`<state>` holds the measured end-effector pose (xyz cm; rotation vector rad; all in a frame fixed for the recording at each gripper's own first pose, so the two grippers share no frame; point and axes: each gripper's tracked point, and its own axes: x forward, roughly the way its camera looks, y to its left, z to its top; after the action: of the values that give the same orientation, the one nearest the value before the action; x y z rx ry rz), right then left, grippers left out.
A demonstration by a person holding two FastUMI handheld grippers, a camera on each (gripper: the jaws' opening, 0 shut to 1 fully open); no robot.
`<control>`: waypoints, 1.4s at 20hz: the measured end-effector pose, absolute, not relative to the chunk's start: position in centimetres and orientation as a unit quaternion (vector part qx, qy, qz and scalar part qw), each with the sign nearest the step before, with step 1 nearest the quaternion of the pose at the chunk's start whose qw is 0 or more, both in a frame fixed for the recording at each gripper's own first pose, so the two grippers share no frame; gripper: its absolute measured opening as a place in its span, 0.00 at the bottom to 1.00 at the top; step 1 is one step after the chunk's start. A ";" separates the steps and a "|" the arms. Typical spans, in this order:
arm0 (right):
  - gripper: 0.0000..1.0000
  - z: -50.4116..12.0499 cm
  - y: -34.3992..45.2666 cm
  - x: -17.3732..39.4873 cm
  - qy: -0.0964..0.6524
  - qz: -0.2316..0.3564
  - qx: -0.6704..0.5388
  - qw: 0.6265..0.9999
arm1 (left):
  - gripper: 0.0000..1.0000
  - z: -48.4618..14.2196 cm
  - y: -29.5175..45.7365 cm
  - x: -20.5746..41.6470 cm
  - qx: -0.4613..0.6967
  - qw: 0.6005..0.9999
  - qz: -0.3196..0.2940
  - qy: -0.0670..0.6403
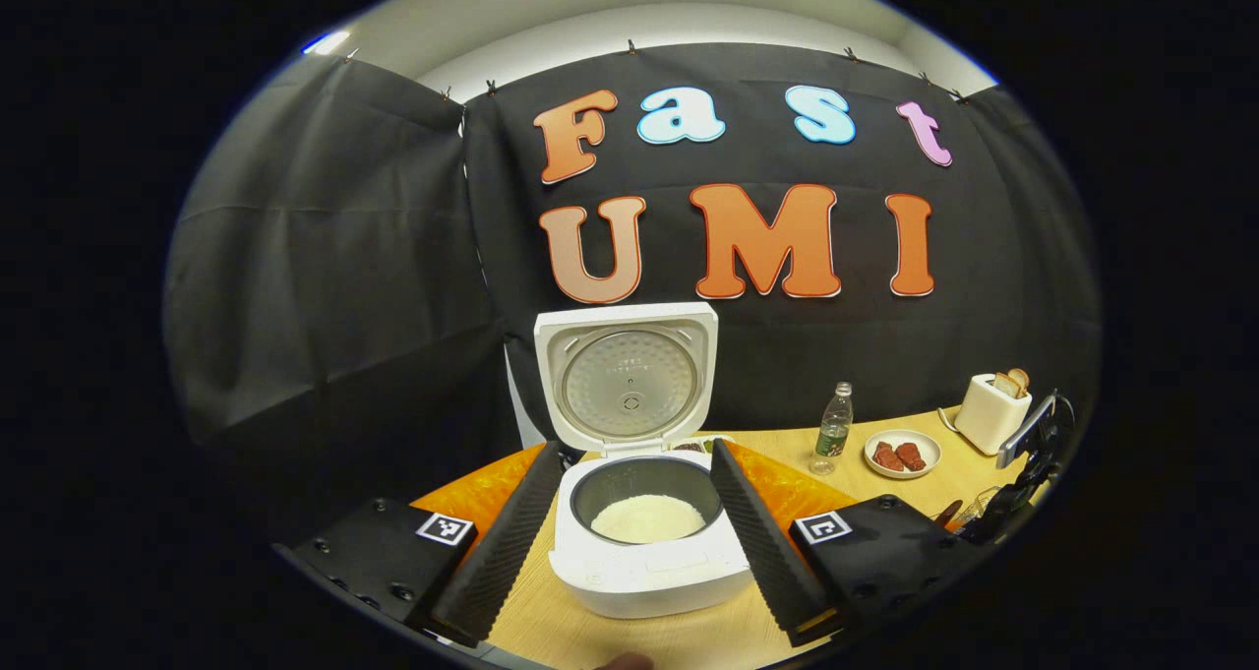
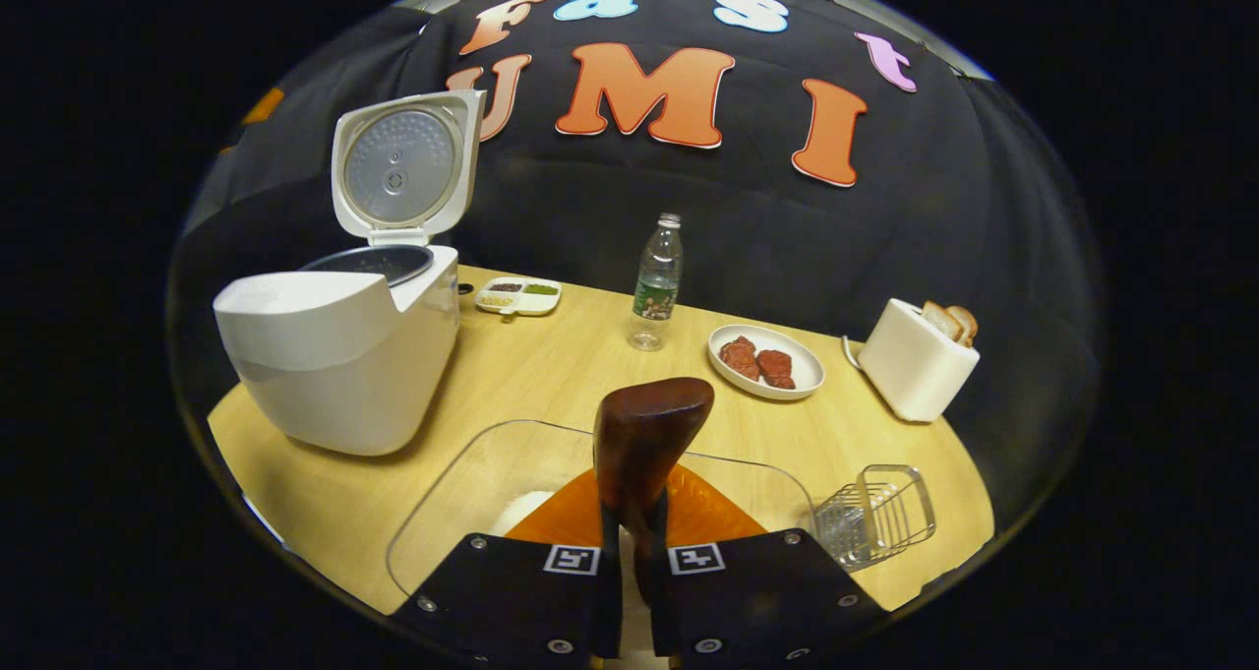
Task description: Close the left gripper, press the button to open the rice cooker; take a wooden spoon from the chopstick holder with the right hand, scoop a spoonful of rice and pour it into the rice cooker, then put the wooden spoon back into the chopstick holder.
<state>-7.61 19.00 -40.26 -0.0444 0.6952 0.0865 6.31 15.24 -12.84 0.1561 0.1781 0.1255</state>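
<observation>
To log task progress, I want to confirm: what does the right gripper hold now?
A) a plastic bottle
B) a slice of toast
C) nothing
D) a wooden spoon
D: in the right gripper view, the right gripper is shut on the wooden spoon, its bowl standing up above the fingers.

- A plastic water bottle (image 2: 657, 281) is standing upright on the counter (image 2: 551, 375); cap on
- A white plate (image 2: 766, 360) is holding two reddish pieces; lying between bottle and toaster
- A white toaster (image 2: 915, 360) is holding bread slices upright
- A small divided dish (image 2: 518, 297) is sitting behind
</observation>
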 end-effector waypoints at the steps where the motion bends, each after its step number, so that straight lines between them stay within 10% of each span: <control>1: 0.11 -40.4 19.8 -7.8 0.349 0.051 0.005 0.936 | 1.00 -13.0 15.4 6.3 0.077 0.991 0.063 0.090; 13: 0.11 -43.2 20.2 -8.0 0.473 0.015 0.332 0.816 | 1.00 -14.2 17.6 5.8 0.071 0.989 0.075 0.109; 28: 0.11 -41.5 16.9 -7.9 0.449 0.004 0.491 0.746 | 1.00 -14.0 17.0 6.0 0.078 0.988 0.069 0.112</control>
<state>-7.92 16.87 -41.52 1.0754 0.9825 0.0094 6.00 16.96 -13.95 0.1560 0.2243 0.1381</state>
